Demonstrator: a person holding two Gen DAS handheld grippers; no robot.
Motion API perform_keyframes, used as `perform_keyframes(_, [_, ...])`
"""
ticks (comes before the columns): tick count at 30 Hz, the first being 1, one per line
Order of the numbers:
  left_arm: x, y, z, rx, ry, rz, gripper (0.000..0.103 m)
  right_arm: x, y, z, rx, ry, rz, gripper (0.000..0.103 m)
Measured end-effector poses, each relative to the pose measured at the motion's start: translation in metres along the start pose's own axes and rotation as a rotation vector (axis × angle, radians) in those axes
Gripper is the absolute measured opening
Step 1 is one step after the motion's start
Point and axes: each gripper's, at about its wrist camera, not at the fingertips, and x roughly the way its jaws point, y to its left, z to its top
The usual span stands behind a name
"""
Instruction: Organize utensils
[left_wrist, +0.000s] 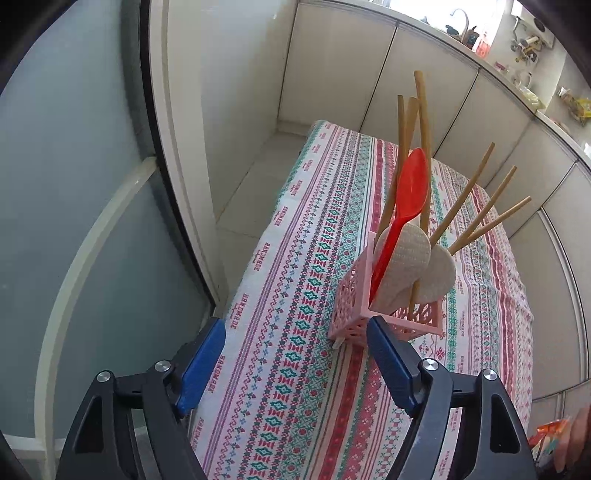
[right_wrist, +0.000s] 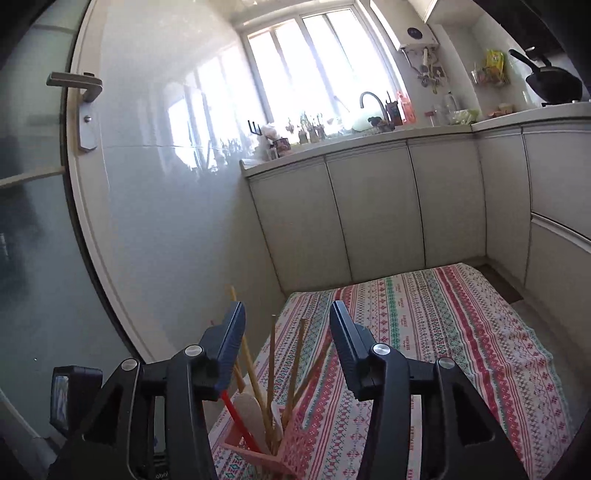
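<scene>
A pink lattice holder stands on the patterned tablecloth. It holds a red plastic spoon, two white rice paddles and several wooden chopsticks. My left gripper is open and empty, just in front of and left of the holder. My right gripper is open and empty, raised above the holder, whose chopsticks rise between its fingers in the right wrist view.
The table stands in a narrow kitchen, with a glass door to the left and white cabinets behind and to the right. A counter with a sink tap and clutter runs under the window.
</scene>
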Motion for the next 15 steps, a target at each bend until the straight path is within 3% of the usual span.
perform_keyframes(3, [-0.007, -0.001, -0.002, 0.002, -0.007, -0.001, 0.080, -0.017, -0.014, -0.002, 0.029, 0.037, -0.022, 0.051])
perform_keyframes(7, [-0.028, -0.014, -0.010, 0.040, -0.045, -0.003, 0.081, -0.036, -0.036, -0.008, 0.102, 0.153, -0.060, 0.054])
perform_keyframes(12, [-0.068, -0.045, -0.034, 0.127, -0.098, 0.003, 0.086, -0.080, -0.057, -0.006, 0.126, 0.255, -0.129, 0.067])
perform_keyframes(15, [-0.102, -0.064, -0.058, 0.181, -0.116, -0.012, 0.092, -0.118, -0.057, -0.001, 0.077, 0.295, -0.198, 0.083])
